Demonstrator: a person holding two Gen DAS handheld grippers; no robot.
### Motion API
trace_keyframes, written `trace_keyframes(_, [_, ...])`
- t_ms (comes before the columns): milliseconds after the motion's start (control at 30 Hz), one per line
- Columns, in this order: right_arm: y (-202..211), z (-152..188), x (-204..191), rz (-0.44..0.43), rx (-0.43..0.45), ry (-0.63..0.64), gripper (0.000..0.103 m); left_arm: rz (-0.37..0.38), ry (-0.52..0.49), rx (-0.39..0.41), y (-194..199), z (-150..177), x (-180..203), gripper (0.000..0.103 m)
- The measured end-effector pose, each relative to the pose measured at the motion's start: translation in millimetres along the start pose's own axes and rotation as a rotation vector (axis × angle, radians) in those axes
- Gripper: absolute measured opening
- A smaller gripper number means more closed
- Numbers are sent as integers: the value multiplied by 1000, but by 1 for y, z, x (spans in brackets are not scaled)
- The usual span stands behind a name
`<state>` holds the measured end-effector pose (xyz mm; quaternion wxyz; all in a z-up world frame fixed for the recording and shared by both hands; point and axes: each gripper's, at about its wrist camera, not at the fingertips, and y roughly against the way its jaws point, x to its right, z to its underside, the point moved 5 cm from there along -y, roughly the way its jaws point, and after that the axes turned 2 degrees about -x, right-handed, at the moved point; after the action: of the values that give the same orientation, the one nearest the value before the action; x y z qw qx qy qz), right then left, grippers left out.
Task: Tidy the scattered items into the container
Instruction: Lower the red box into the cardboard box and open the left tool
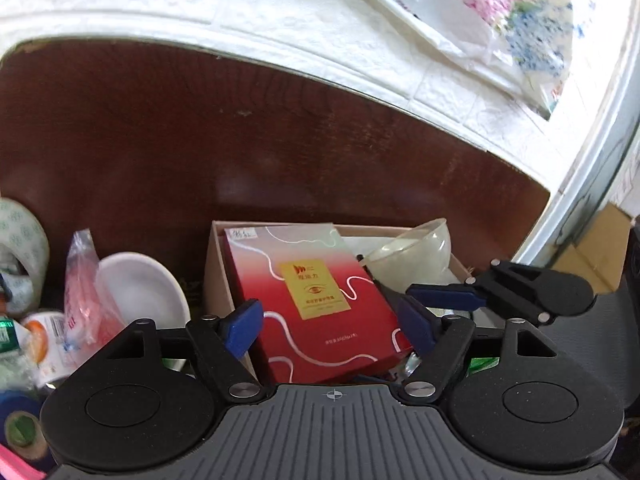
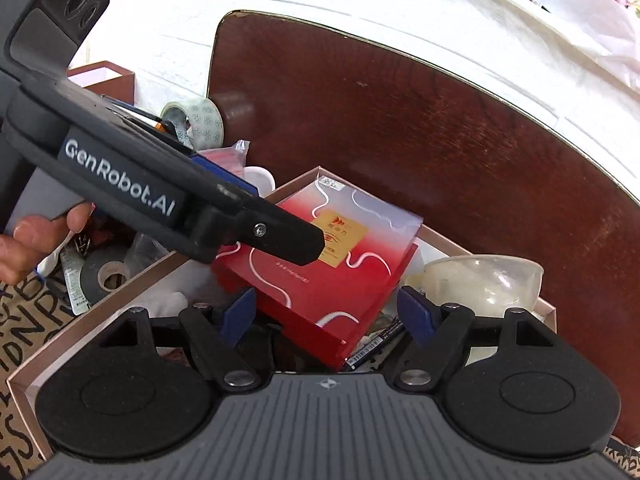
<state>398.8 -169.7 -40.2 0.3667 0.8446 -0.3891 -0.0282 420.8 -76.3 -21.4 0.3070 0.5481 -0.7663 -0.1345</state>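
A red and white box (image 1: pixel 320 300) with a gold label lies tilted inside the open cardboard container (image 1: pixel 212 256), its far end raised. My left gripper (image 1: pixel 328 328) is open, a blue pad close beside each long edge of the box. One finger (image 1: pixel 440 295) of the right gripper reaches in from the right. In the right wrist view the red box (image 2: pixel 332 280) points a corner at my open right gripper (image 2: pixel 328 312), whose fingers straddle that corner. The left gripper's finger (image 2: pixel 280 236) lies over the box's left side. A translucent bowl (image 2: pixel 480 280) sits in the container (image 2: pixel 100 312).
Left of the container lie a white dish (image 1: pixel 140 288), a pink plastic bag (image 1: pixel 84 280), a patterned tape roll (image 2: pixel 200 120) and a black tape roll (image 2: pixel 104 276). A hand (image 2: pixel 24 240) holds the left gripper. The brown tabletop (image 1: pixel 280 140) ends at a white wall.
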Motion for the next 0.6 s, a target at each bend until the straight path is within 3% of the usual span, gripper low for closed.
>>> trace_keyframes(267, [2,7,-2,24,-23,-26,69,-21,-30,-17,-3,5,7,91])
trace_keyframes(600, [-9,-1,1,34,-26,-61,72,-45,-57,-19,2,5,9,94])
